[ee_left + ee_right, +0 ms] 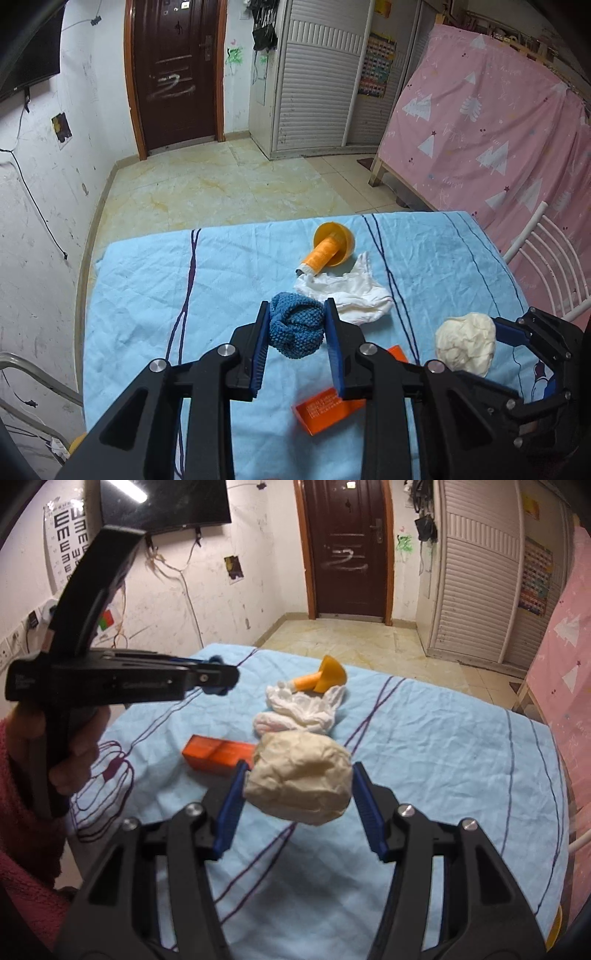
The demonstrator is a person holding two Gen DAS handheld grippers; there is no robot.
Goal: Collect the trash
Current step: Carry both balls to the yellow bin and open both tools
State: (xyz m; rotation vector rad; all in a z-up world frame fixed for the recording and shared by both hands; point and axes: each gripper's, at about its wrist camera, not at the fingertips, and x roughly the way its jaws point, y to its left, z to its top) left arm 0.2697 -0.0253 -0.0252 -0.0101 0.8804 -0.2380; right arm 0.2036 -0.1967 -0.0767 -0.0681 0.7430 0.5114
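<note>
A blue knit rag (295, 329) sits clamped between the blue pads of my left hand-held gripper (297, 341), lifted above the desk (147, 295) near its near edge. My right hand-held gripper (298, 801) grips a crumpled cream paper wad (299, 775) between its two fingers, also off the cloth; in the left wrist view that wad (466, 342) shows at the right, with the right hand-held gripper (498, 339) reaching in from the desk's right edge.

Below the rag, an orange box (325, 408) lies flat on the light blue, line-patterned cloth covering the desk, partly hidden by my left hand-held gripper's fingers. In the right wrist view the box (216, 755) lies just behind and left of the wad.

Toward the middle of the desk a crumpled white tissue (349, 291) lies on the cloth. Touching its far side is an orange tube (319, 256), its other end inside a tipped orange cup (338, 236) near the desk's far edge.

Beyond the desk: pale floor tiles (207, 181), a dark brown door (173, 70), a white slatted wardrobe (317, 77) and a pink tree-print sheet (487, 122) at the right. My left hand (77, 753), in a red sleeve, holds the left hand-held gripper's handle in the right wrist view.
</note>
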